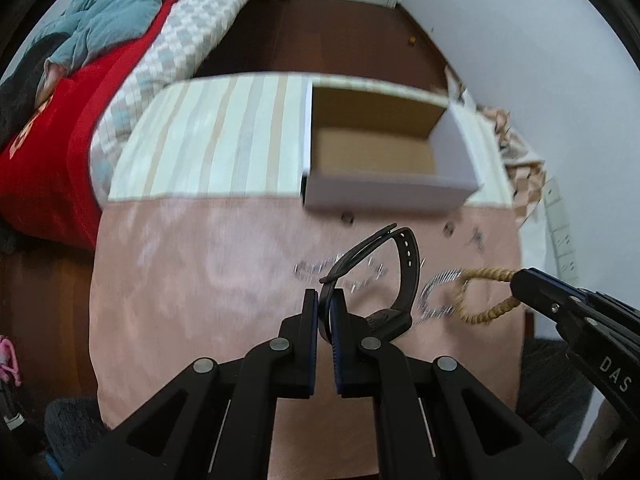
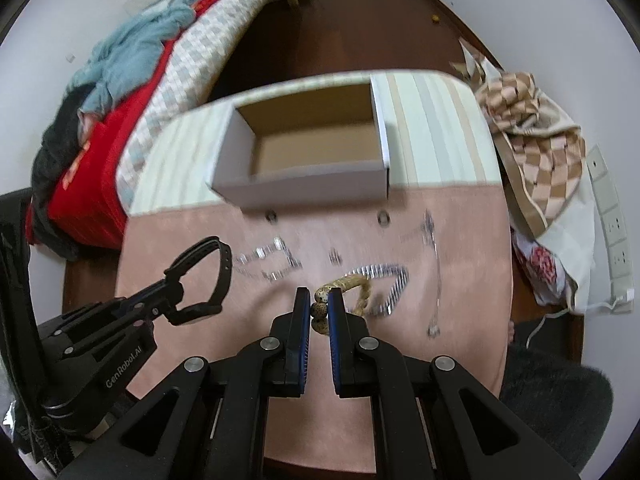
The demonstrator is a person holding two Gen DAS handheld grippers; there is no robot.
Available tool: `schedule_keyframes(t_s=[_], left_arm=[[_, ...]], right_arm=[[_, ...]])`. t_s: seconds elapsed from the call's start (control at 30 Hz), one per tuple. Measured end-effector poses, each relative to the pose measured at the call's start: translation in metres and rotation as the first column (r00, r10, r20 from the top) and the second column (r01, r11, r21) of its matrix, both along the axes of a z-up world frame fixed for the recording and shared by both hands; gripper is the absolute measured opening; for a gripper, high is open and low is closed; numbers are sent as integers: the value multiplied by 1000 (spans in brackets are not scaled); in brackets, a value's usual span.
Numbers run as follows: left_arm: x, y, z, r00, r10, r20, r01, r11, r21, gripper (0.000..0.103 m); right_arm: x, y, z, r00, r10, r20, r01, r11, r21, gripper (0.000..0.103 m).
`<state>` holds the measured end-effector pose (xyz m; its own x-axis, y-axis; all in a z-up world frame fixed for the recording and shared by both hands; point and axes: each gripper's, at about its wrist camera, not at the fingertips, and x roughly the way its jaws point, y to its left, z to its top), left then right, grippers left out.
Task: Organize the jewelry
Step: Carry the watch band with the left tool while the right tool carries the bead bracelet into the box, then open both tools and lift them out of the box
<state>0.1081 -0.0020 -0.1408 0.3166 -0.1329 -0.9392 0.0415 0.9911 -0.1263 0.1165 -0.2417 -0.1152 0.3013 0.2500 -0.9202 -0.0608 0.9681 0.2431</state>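
Box (image 2: 304,184) at the far edge empty — watch (image 1: 384,280) and beaded bracelet (image 2: 352,288) each clamped in shut jaws, silver pieces (image 2: 384,284) left mid-table.

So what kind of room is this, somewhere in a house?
Most likely a bedroom at home. A bed with a checked quilt and a rumpled blue blanket stands beside the cloth-covered table, there is a dark wooden floor, and a power strip lies by the wall.
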Motion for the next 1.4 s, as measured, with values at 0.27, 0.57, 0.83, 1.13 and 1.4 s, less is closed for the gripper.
schedule_keyframes(t_s=[0.27, 0.57, 0.83, 1.13, 1.4], left_arm=[[56, -3, 30, 998, -6, 62, 8, 999, -35, 4], [123, -13, 8, 999, -31, 24, 32, 999, -37, 4], [160, -17, -12, 998, -2, -60, -3, 997, -76, 12], [160, -13, 1, 999, 32, 0, -32, 999, -25, 77], [138, -9, -7, 997, 56, 57, -63, 988, 137, 102]], right_arm=[[63, 1, 41, 995, 20, 102, -22, 1000, 20, 9], [137, 6, 25, 996, 24, 83, -24, 1000, 1, 9], [176, 4, -21, 998, 51, -29, -49, 997, 67, 10], [174, -15, -23, 1000, 5, -29, -4, 1000, 31, 50], [147, -9, -43, 1000, -19, -24, 13, 980, -198, 95]])
